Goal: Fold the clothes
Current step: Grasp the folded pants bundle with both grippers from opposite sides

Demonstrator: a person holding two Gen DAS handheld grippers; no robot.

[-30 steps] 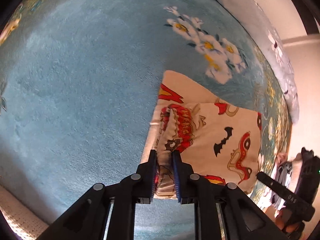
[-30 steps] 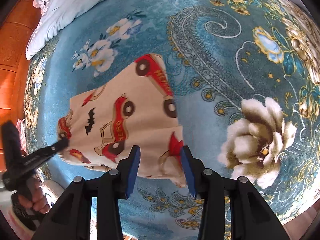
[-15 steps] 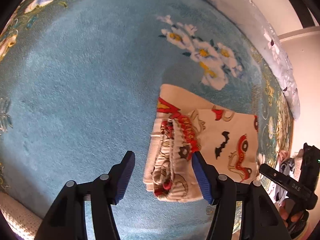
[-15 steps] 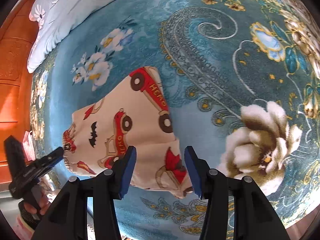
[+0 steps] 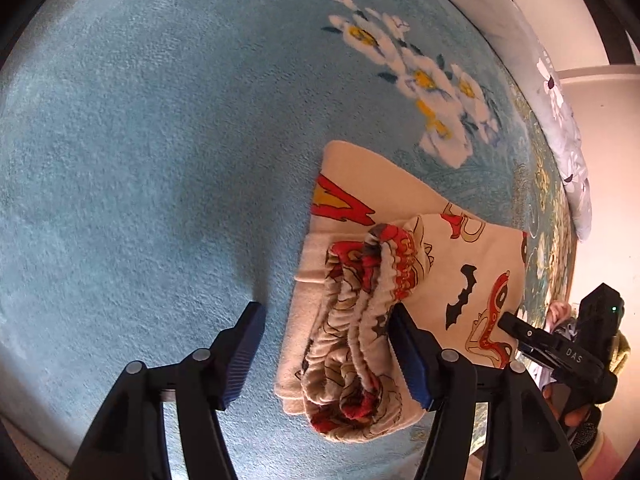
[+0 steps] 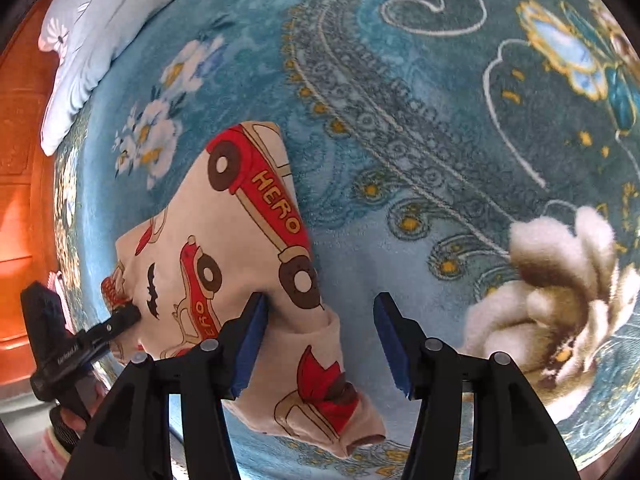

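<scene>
A blue floral blanket (image 6: 400,80) is covering the bed, with a pale pillow (image 6: 88,32) lying at its far edge. The folded cream garment (image 6: 224,248) printed with red cars is lying flat on it. The left tool (image 5: 326,340) is standing spread, its jaws having just been opening, the bunched waistband (image 5: 360,340) lying loose between them. The right tool (image 6: 320,320) is likewise spreading, a cuff between its jaws ungripped.

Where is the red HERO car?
In the right wrist view, the red HERO car is printed on the folded cream garment, left of centre on the blue blanket, just above the right gripper.
</scene>
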